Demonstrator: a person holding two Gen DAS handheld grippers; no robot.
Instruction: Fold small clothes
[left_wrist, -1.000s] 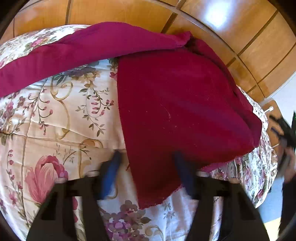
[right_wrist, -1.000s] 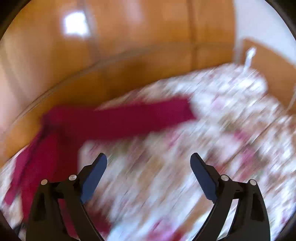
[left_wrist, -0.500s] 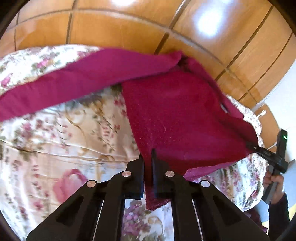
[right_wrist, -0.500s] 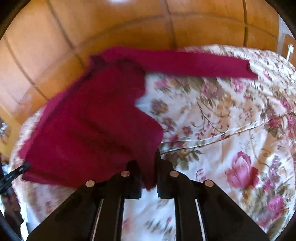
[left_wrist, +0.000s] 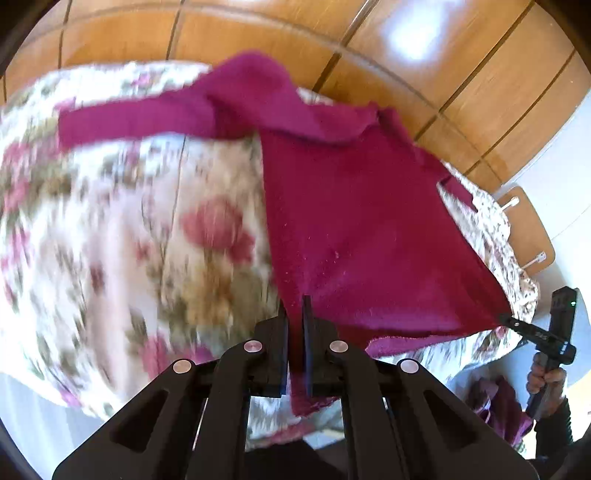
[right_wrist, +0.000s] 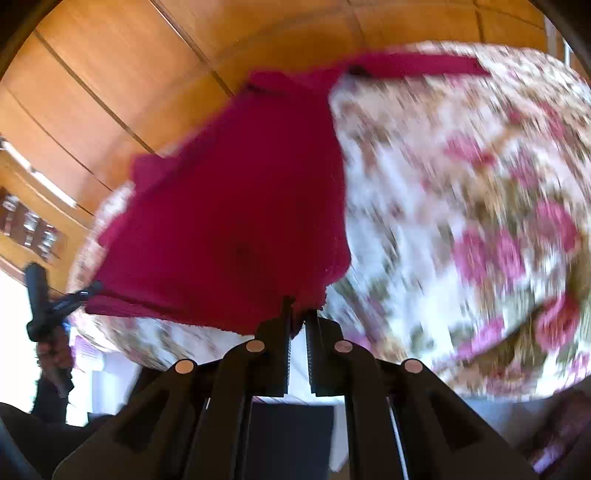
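Observation:
A magenta long-sleeved sweater lies partly on a floral quilt. My left gripper is shut on the sweater's bottom hem at one corner. My right gripper is shut on the other hem corner; it also shows at the right of the left wrist view. The hem is lifted and stretched between the two grippers. One sleeve lies out across the quilt. The sweater fills the left of the right wrist view, where the left gripper shows at the far left.
The quilt covers a bed. A wooden panelled wall stands behind it. A small wooden bedside table is at the right. More magenta cloth lies low at the right, beside the bed.
Both grippers closed on the sweater's hem corners, then pulled back and up. The hem lifted off the quilt and the sweater's body slid toward me.

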